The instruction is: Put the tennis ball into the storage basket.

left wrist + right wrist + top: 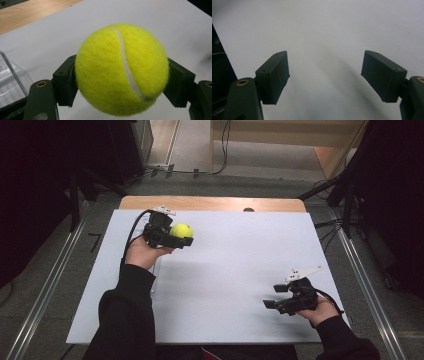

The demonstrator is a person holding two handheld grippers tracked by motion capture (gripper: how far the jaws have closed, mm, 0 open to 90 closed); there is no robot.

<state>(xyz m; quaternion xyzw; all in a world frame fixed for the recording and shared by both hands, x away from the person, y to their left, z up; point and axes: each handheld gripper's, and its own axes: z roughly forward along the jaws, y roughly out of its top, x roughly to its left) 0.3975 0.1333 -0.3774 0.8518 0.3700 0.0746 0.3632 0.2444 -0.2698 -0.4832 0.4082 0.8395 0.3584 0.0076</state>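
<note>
A yellow tennis ball (181,230) with a white seam sits between the jaws of my left gripper (183,237), held above the white table top (240,255) at the far left. In the left gripper view the tennis ball (122,68) is pressed by a black pad on each side, so my left gripper (122,82) is shut on it. My right gripper (274,296) rests low at the near right of the table. In the right gripper view my right gripper (324,75) stands open, with only bare white surface between its two pads.
A clear plastic container (11,80) lies on the table just left of the held ball; in the high view the clear container (156,275) is faint beside the left sleeve. A wooden strip (212,203) runs along the table's far edge. Metal rails flank both sides.
</note>
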